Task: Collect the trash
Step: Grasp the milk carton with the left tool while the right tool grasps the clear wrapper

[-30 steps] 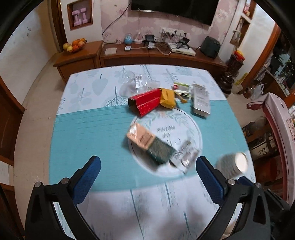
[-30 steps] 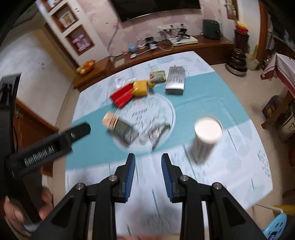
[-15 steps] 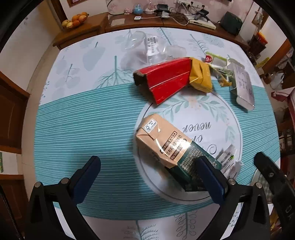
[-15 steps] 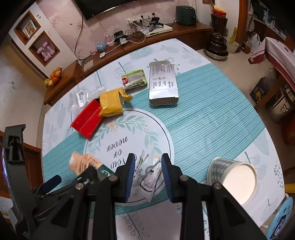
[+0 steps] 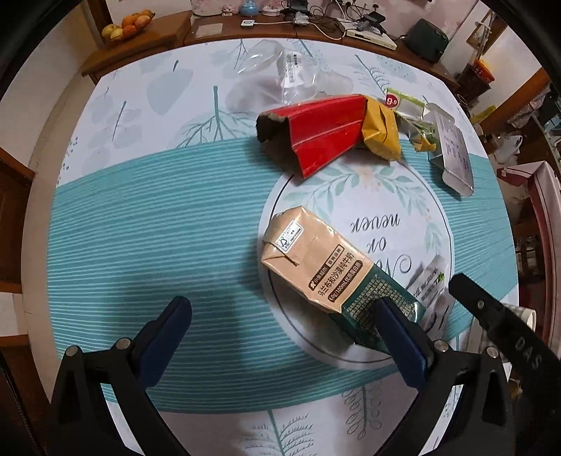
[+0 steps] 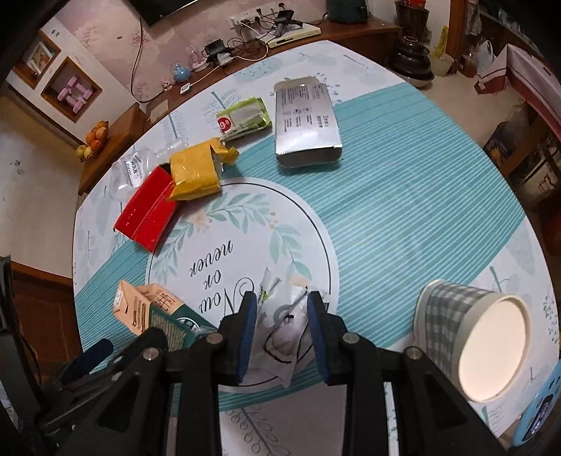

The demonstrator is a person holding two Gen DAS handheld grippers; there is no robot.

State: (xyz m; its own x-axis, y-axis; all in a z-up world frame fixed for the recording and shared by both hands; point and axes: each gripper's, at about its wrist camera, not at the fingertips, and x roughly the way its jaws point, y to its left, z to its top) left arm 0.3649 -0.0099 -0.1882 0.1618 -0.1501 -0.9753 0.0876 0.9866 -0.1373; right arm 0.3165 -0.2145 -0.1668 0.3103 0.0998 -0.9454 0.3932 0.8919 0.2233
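Trash lies scattered on a teal and white tablecloth point(image 5: 157, 228). My left gripper point(image 5: 280, 315) is wide open just above it, its right finger point(image 5: 396, 329) over the green end of a tan milk carton point(image 5: 315, 259) lying on its side. My right gripper point(image 6: 280, 305) points down with its jaws partly open, one on each side of a crumpled clear-and-white wrapper point(image 6: 280, 329) that lies flat on the cloth. Farther back lie a red box point(image 6: 147, 217), a yellow bag point(image 6: 196, 172), a green packet point(image 6: 245, 115) and a silver pouch point(image 6: 305, 119).
A checked paper cup point(image 6: 452, 322) stands right of my right gripper, near the table's edge. A clear plastic bag point(image 5: 291, 73) lies at the far side. A wooden sideboard point(image 5: 245, 28) with cables and a fruit bowl point(image 5: 126, 24) stands behind the table.
Both grippers have come down close to the table. The left one now sits at the milk carton, the right one straddles the wrapper. Neither jaw width has changed.
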